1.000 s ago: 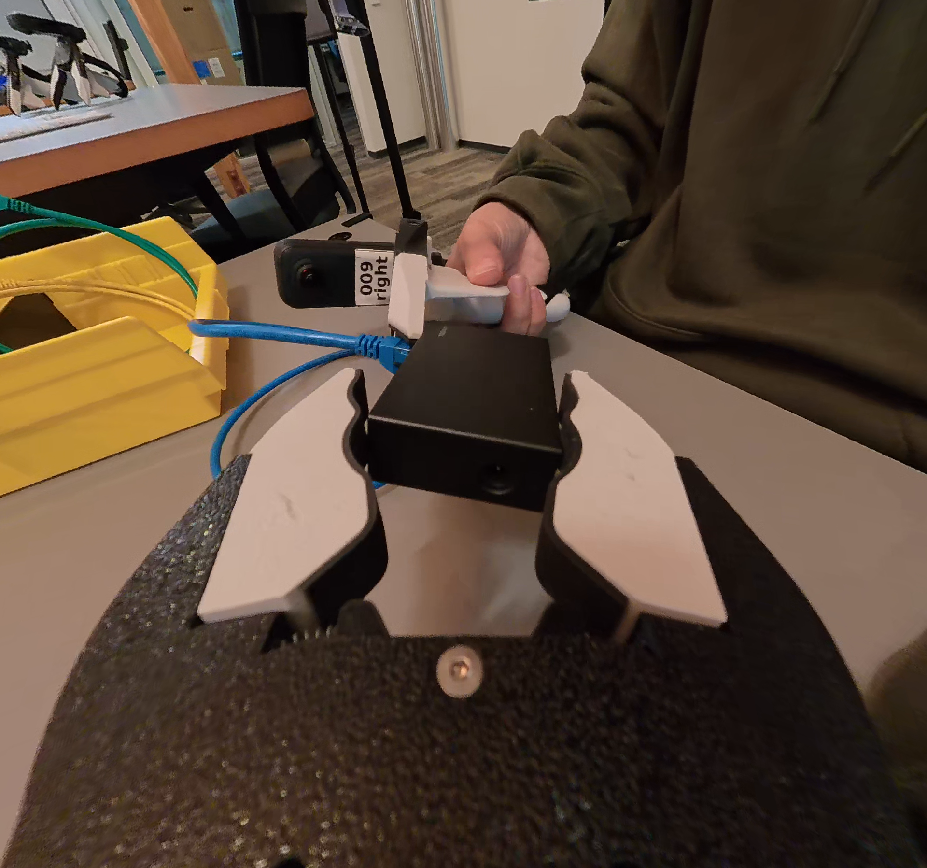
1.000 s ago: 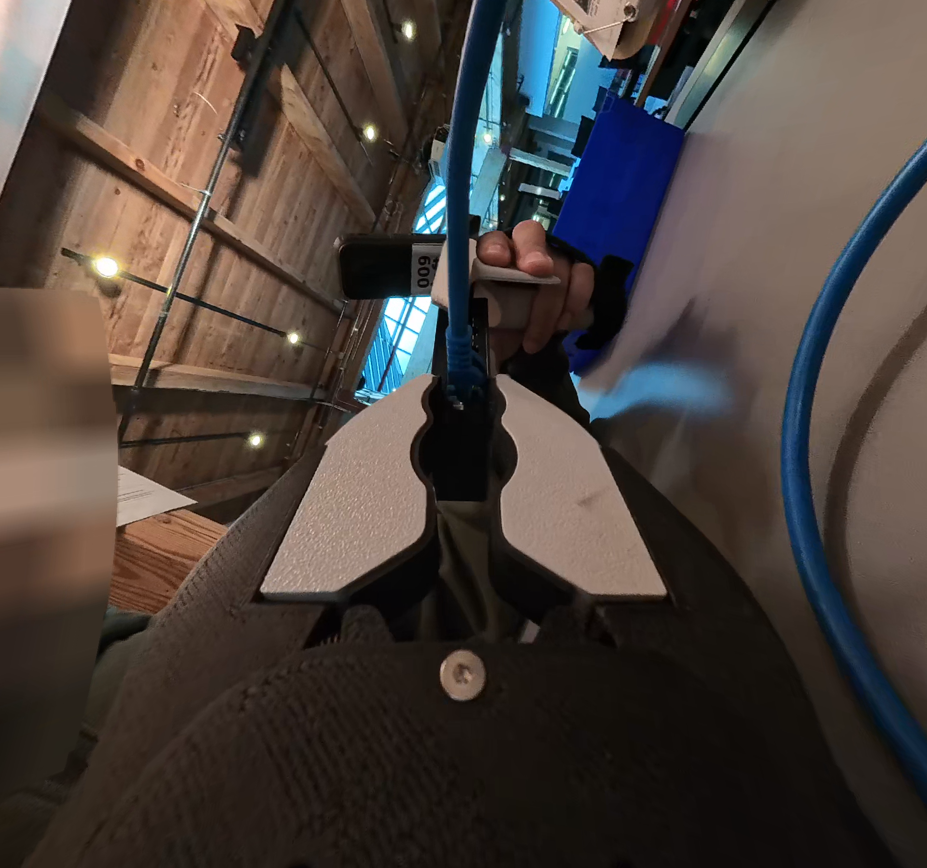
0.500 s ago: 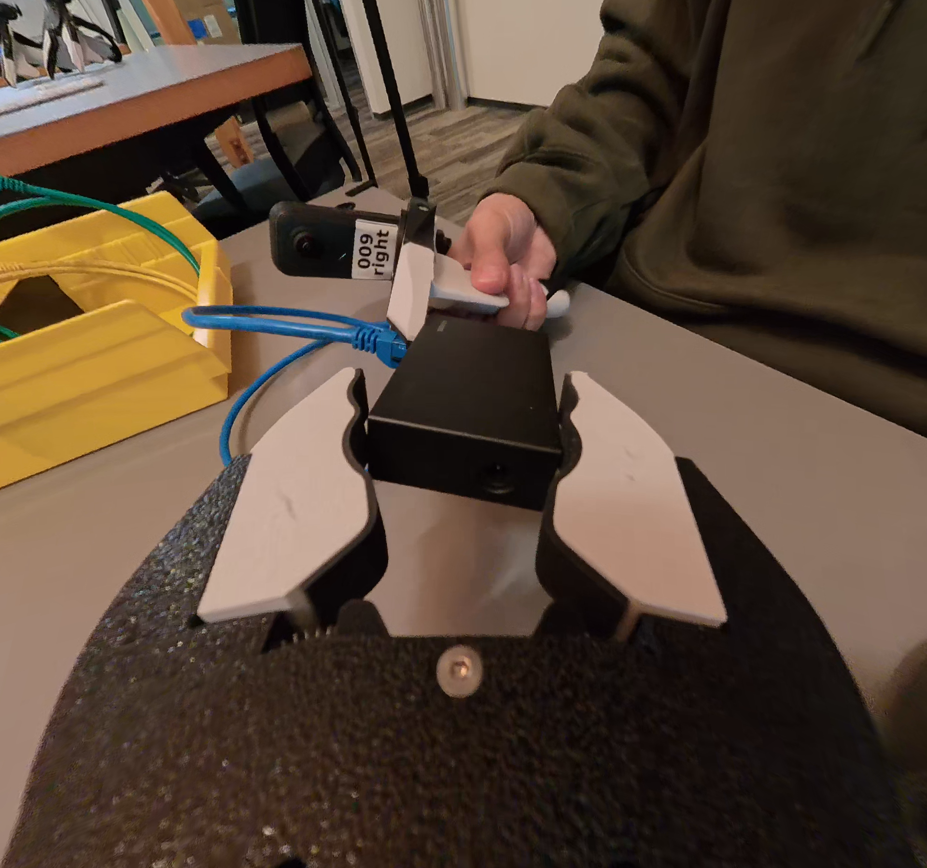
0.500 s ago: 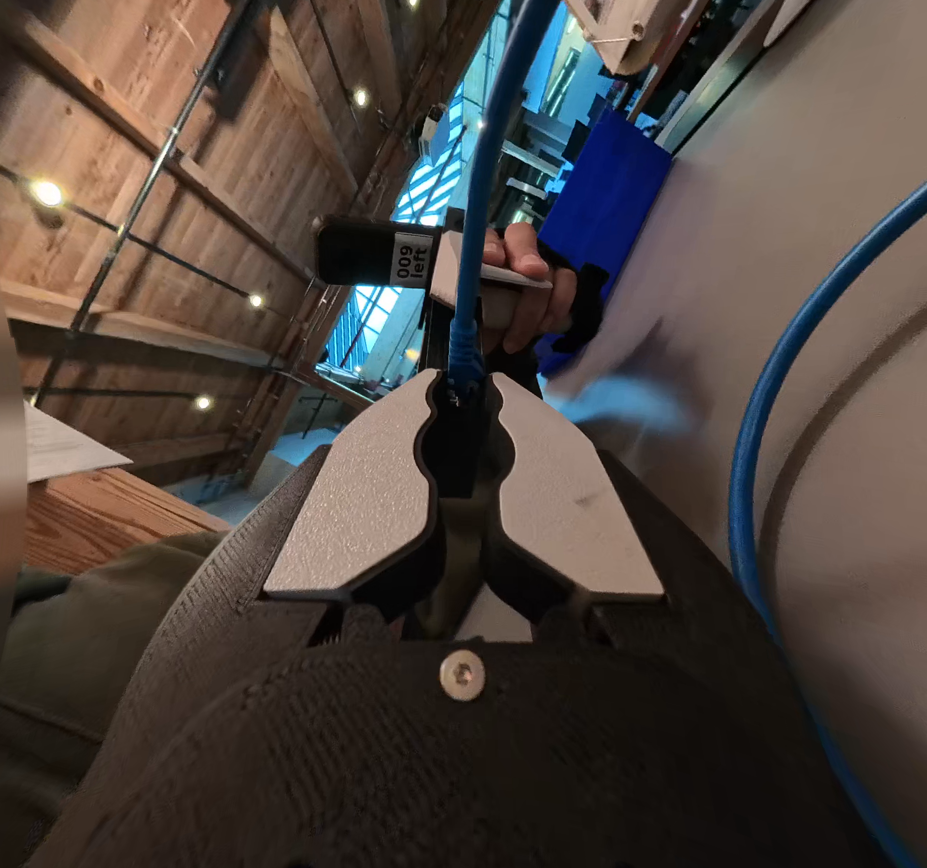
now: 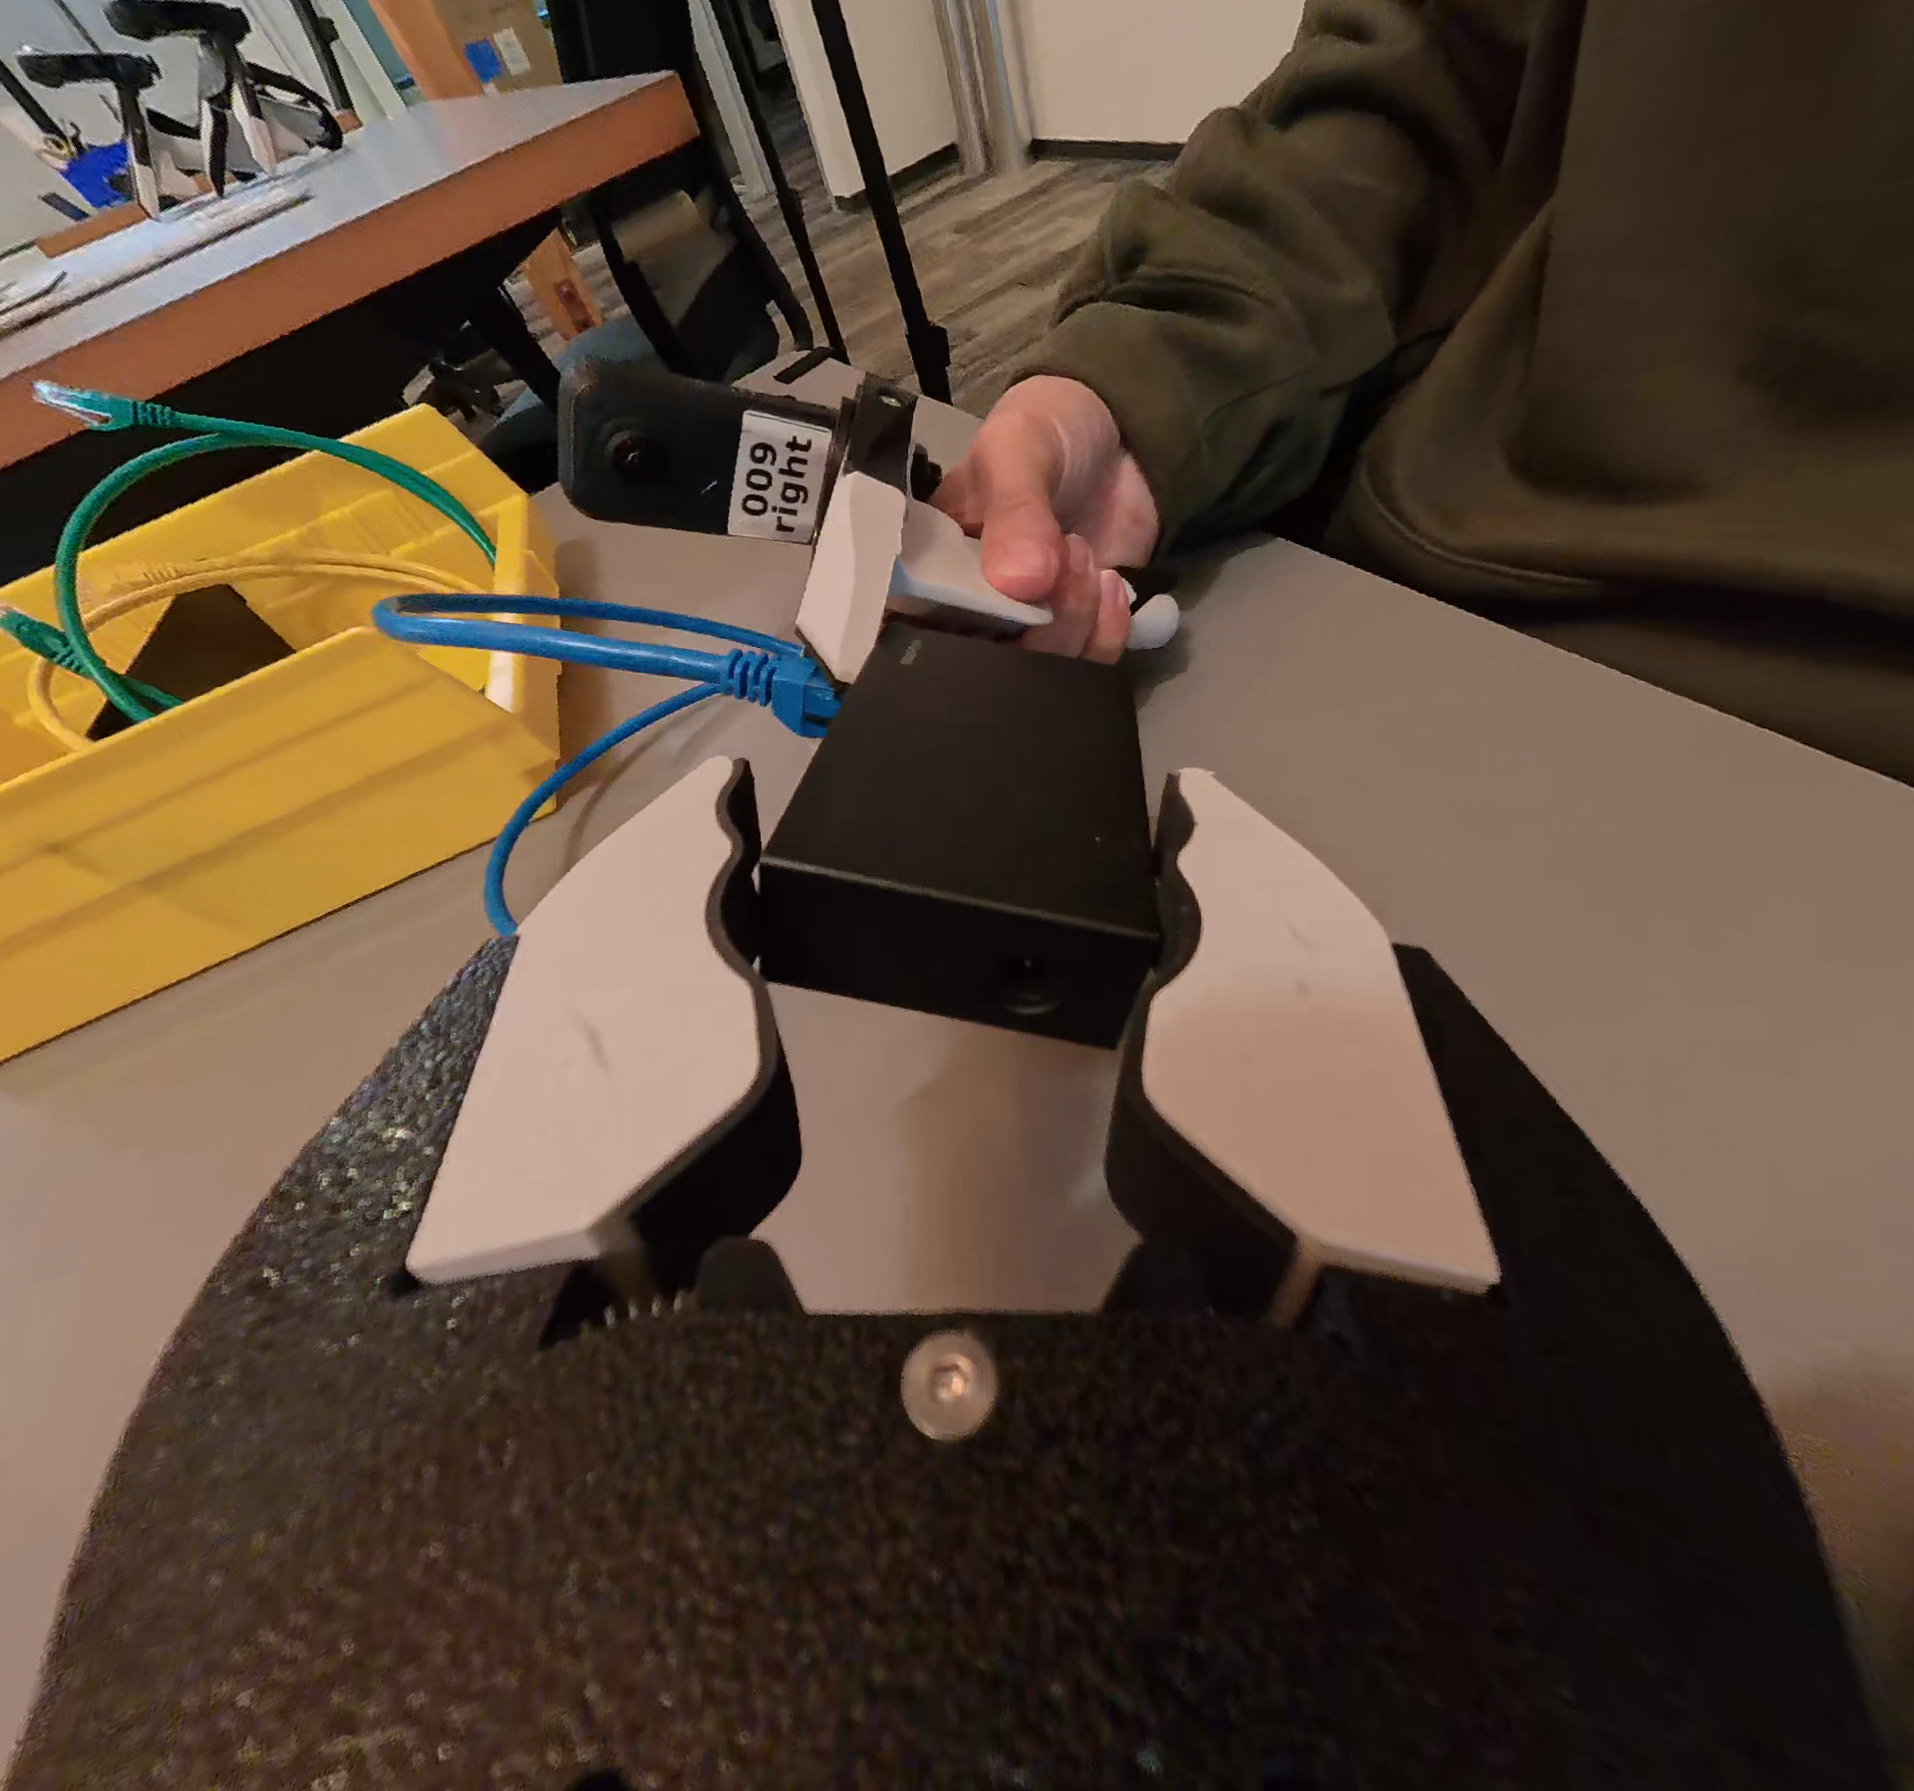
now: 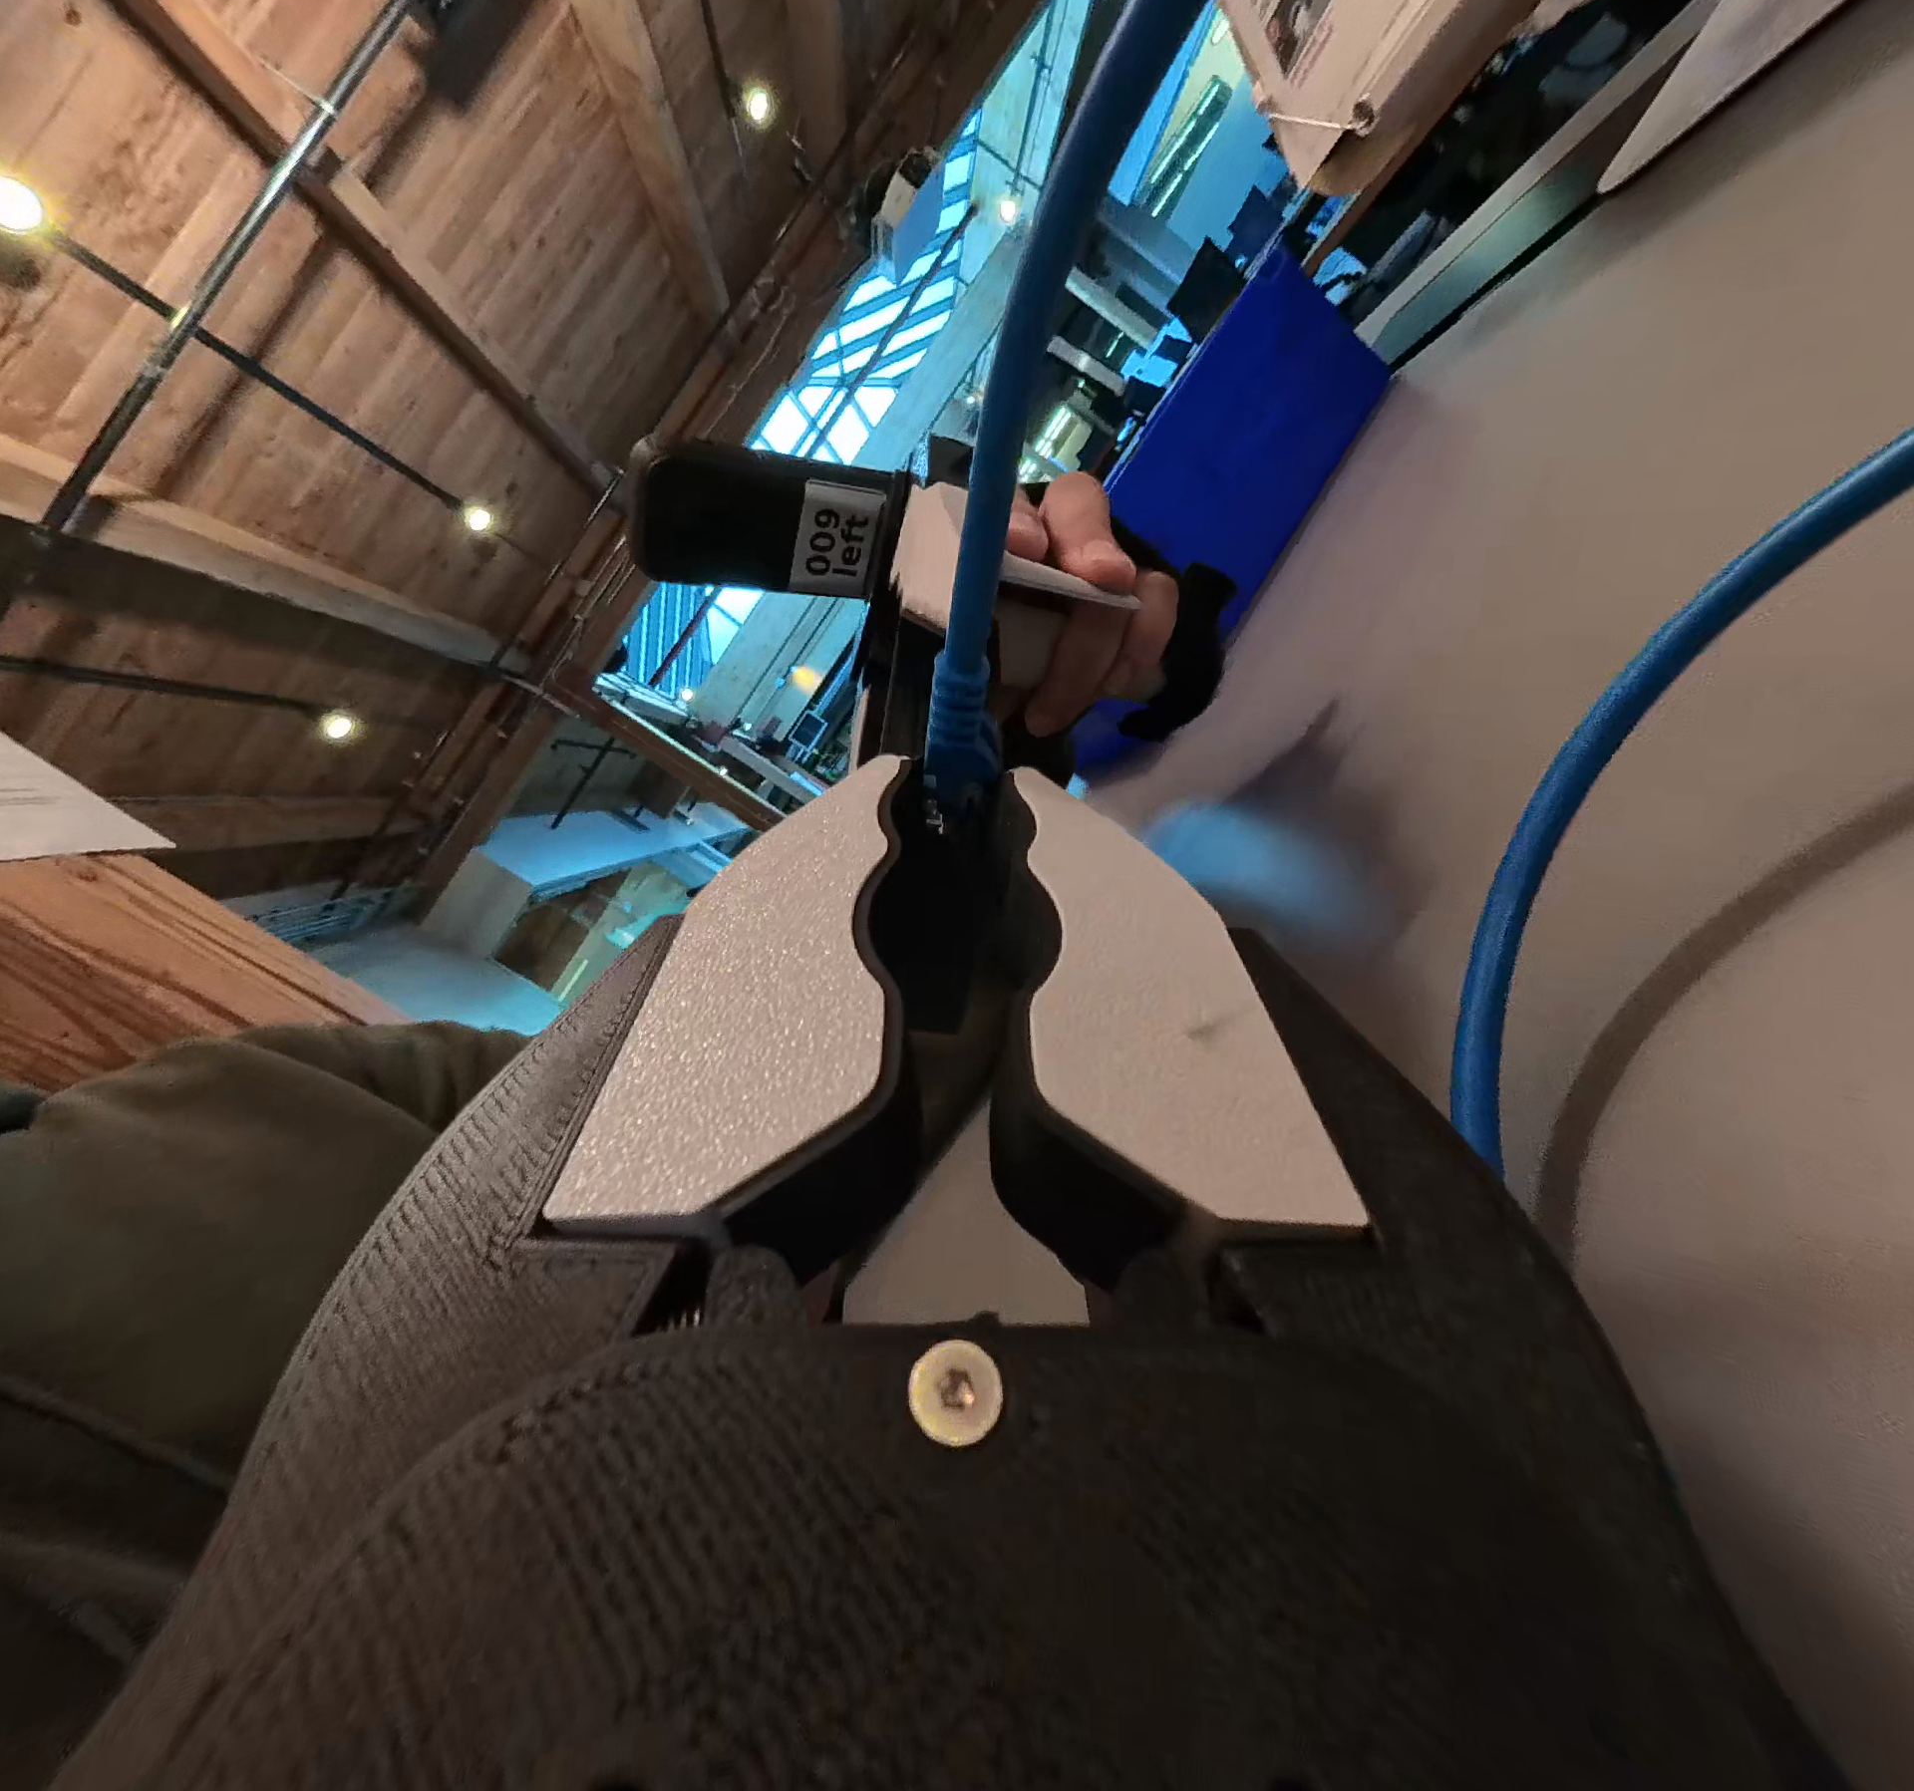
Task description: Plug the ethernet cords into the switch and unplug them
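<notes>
The black switch [image 5: 984, 758] sits between the white fingers of my left gripper [image 5: 958, 794], which is shut on its near end, just above the grey table [image 5: 1554, 913]. A blue ethernet cord [image 5: 580, 623] ends in a blue plug [image 5: 787, 690] seated at the switch's far left corner. My right gripper [image 5: 829, 670], rolled on its side, reaches to that corner. In the right wrist view its fingers [image 6: 766, 996] are closed to a narrow gap, pinching the blue plug [image 6: 958, 716] at the tips of my right gripper [image 6: 958, 789], with the switch's black edge [image 6: 937, 944] between them.
A yellow bin [image 5: 259, 789] stands left of the switch with a green cord [image 5: 207, 457] and a yellow cord [image 5: 259, 566] in it. The blue cord loops over the table by the bin. A person's olive sleeve [image 5: 1346, 240] fills the right. A blue bin [image 6: 1243, 437] stands farther off.
Both grips have held. The left view now takes in more of the bin and cords. The right gripper has rolled slightly, and the blue cord arches over more. The plug stays at the switch.
</notes>
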